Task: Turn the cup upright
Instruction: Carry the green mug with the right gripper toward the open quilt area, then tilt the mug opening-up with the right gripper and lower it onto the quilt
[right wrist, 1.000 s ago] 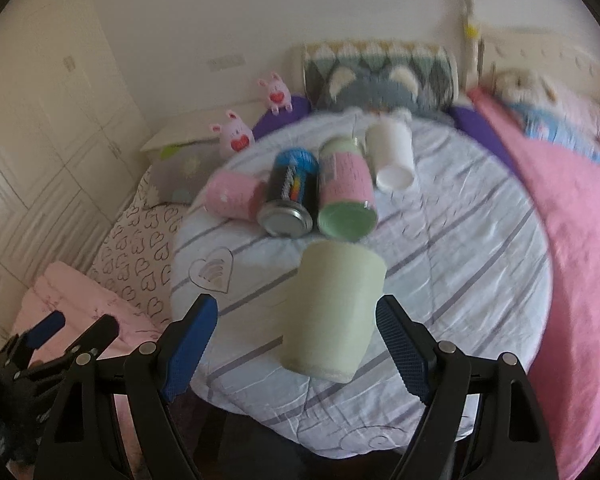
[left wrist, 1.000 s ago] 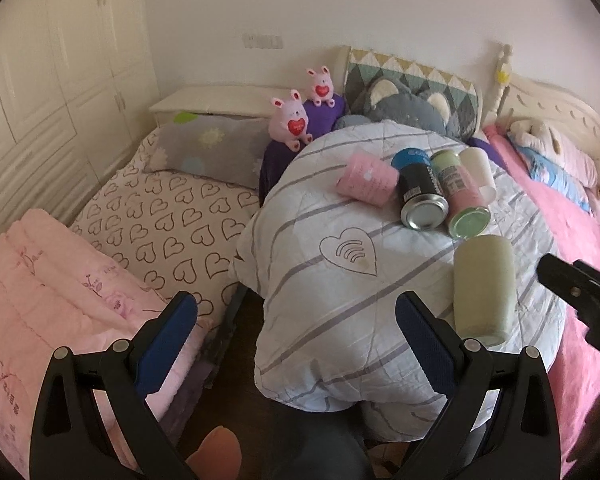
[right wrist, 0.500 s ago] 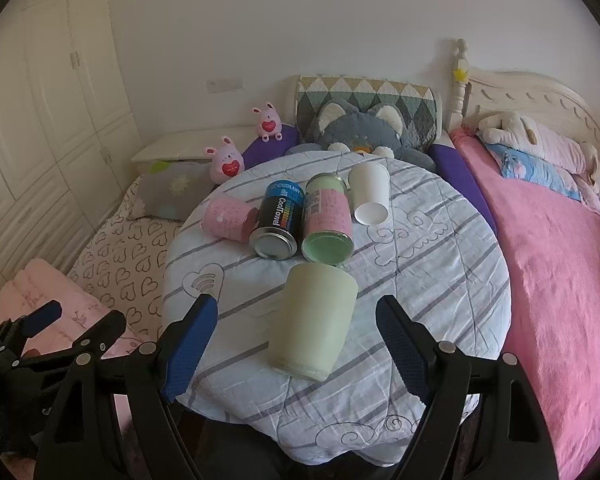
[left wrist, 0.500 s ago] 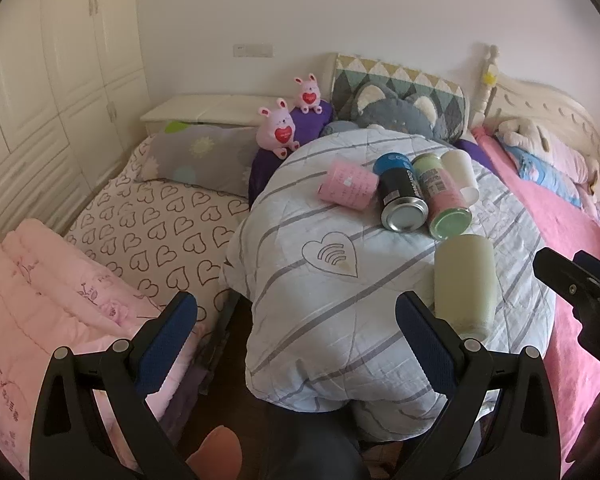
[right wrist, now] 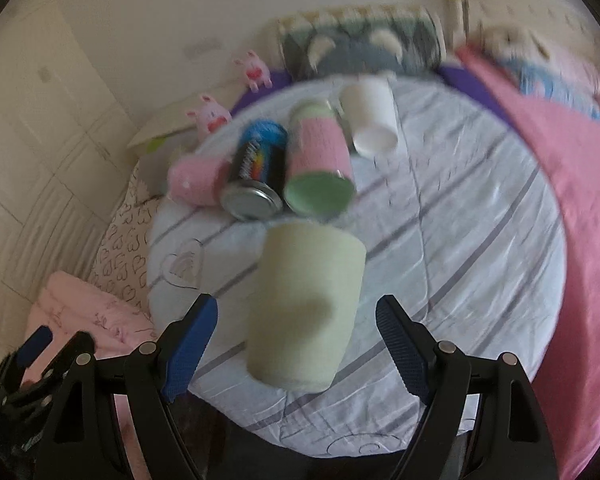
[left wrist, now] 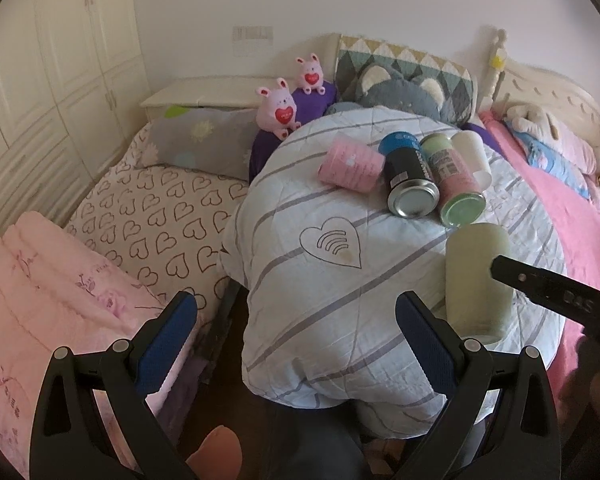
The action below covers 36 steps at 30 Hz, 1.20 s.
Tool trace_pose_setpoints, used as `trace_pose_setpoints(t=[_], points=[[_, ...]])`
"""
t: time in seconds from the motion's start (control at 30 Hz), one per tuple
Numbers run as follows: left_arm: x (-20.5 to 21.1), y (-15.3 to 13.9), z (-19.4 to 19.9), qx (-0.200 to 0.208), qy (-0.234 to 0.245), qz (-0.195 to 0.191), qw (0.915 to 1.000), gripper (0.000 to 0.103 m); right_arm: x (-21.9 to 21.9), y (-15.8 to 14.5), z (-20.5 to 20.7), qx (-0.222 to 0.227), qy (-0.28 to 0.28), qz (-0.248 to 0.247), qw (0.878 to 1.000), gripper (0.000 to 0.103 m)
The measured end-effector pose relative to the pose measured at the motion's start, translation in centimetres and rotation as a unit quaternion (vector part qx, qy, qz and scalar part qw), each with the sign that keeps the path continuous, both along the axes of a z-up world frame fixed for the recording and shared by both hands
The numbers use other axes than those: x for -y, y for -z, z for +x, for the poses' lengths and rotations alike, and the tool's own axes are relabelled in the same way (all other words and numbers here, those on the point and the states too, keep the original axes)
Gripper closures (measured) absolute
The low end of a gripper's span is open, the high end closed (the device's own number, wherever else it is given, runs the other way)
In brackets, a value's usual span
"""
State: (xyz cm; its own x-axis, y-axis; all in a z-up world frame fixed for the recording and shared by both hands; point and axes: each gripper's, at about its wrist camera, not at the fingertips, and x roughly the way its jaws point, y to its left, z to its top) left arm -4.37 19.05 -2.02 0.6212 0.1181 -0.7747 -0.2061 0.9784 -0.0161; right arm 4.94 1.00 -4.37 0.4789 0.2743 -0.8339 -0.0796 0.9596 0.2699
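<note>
Both pairs of fingers spread, grasping nothing; right gripper [right wrist: 296,344] straddling blurred pale-green cup [right wrist: 304,308], mouth hidden; left gripper [left wrist: 296,344] apart.

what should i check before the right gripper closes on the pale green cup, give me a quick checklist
1. Right gripper open: ok, jaws spread wide.
2. Pale green cup between the fingers: ok, its near end sits in the gap.
3. Pads touching the cup: not ok, there is space on both sides.
4. Cup orientation known: cannot tell, it lies on its side on the striped tablecloth, but which end is the mouth is unclear in the blurred right view.
5. Neighbours clear: ok, the green-ended can lies just behind, apart from the fingers.
6. Left gripper out of the way: ok, open and off to the cup's left.
</note>
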Motion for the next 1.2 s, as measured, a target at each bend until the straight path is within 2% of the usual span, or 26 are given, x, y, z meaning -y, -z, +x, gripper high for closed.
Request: trace_pose_setpoints(t=[0.27, 0.5, 0.73, 0.83, 1.07, 1.2], points=[[0.7, 0.9, 1.4, -0.015, 0.012, 0.000, 0.9998, 0.002, -0.1, 3.1, 3.0, -0.057, 0.000, 0.043, 0.997, 0.020], [1.0, 1.2, 1.6, -0.021, 0.022, -0.001, 0.9995, 0.002, -1.2, 5.5, 5.0, -0.104, -0.037, 0.039, 0.993, 0.020], [0.8, 1.2, 1.3, -0.023, 0.016, -0.003, 0.9996, 0.002, -2.9, 5.4, 4.9, -0.094, -0.083, 0.015, 0.992, 0.023], [0.9, 1.2, 1.1, -0.023, 0.015, 0.000, 0.9996, 0.002, -2.2, 4.9, 4.2, -0.079, -0.089, 0.037, 0.992, 0.023], [1.9, 0.8, 0.4, -0.022, 0.023, 0.010, 0.9994, 0.002, 0.5, 1.7, 2.3, 0.010, -0.081, 0.055, 0.995, 0.024], [2.9, 0.3, -0.2, -0.019, 0.025, 0.019, 0.9993, 0.002, 1.2, 0.5, 1.5, 0.080, -0.075, 0.011, 0.994, 0.024]])
